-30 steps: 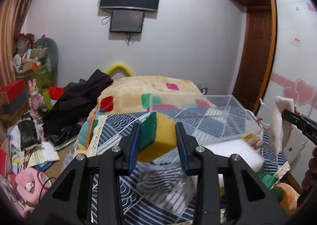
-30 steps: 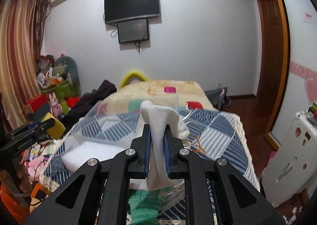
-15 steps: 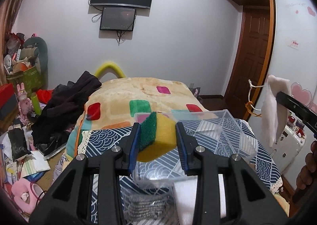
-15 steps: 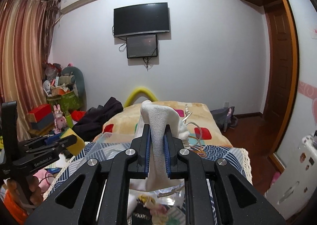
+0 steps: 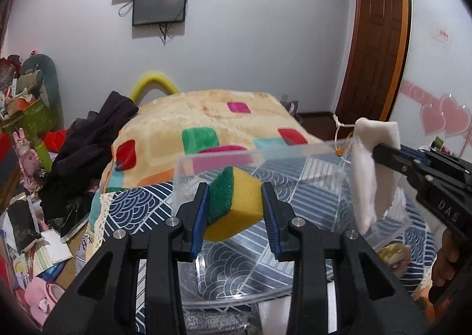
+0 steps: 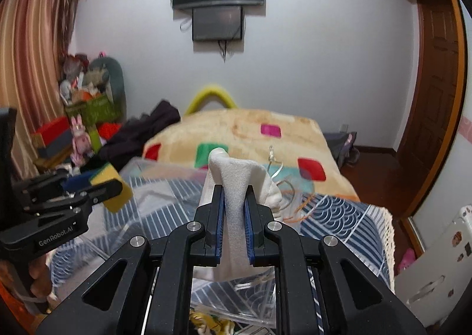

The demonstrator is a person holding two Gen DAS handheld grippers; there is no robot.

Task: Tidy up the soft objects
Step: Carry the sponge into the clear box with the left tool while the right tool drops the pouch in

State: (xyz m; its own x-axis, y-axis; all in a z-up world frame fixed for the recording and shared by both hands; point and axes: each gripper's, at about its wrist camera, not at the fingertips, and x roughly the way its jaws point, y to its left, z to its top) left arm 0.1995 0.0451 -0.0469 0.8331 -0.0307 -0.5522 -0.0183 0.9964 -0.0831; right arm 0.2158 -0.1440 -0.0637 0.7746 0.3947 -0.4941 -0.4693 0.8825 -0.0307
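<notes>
My left gripper [image 5: 234,198] is shut on a yellow sponge with a green scouring side [image 5: 236,205] and holds it over a clear plastic box [image 5: 295,155]. My right gripper [image 6: 234,200] is shut on a folded white foam sheet [image 6: 234,187], which hangs over the box's right part; it shows in the left wrist view [image 5: 368,178]. The left gripper with the sponge shows at the left of the right wrist view [image 6: 109,187]. The box [image 6: 165,175] stands on a blue patterned cloth [image 5: 141,208].
A bed with a yellow blanket with coloured squares [image 5: 206,116] lies behind. Dark clothes [image 5: 88,152] and clutter pile at the left. Orange and white strings [image 6: 298,202] hang by the foam. A white foam block [image 5: 271,314] and grey item lie below the box.
Both grippers have come down and in over the clear box, still holding the sponge and the foam sheet. The right gripper now sits closer to the left one.
</notes>
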